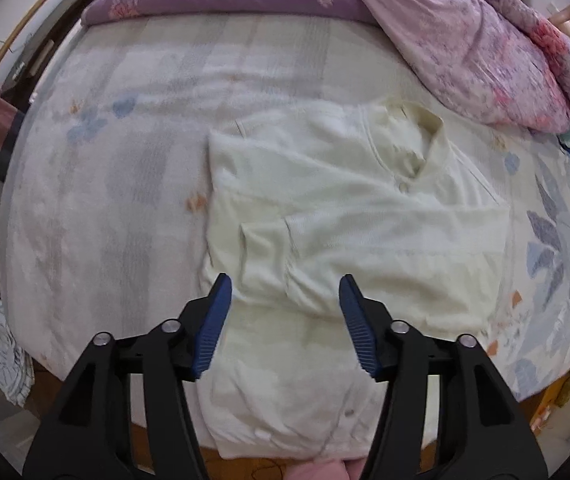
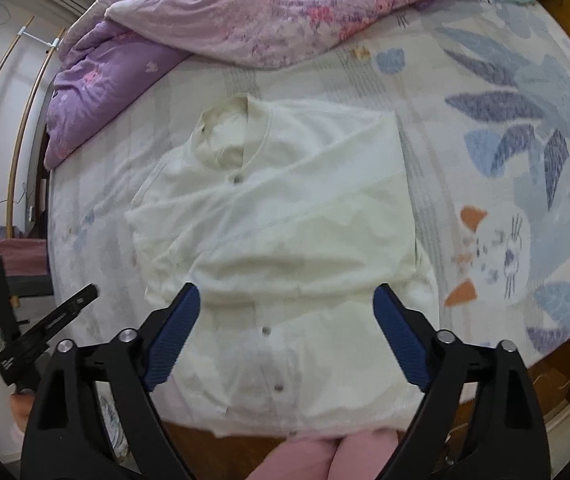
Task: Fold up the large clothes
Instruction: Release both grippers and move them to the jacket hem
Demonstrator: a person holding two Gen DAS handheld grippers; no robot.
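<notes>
Hovering: I hold both above the cream snap-button jacket [image 2: 285,240], sleeves folded across.
Left gripper [image 1: 285,300]: released.
Right gripper [image 2: 287,308]: released.
Bed: floral white sheet [image 1: 105,200].

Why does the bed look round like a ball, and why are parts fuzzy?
Left wrist view: the fisheye lens bends the bed into a bulge with dark corners, and the cream jacket is slightly smeared. Right wrist view: same bulge, the leaf-print sheet blurs toward the edge, while the tongs look sharp. Soft, even light, no glare.
</notes>
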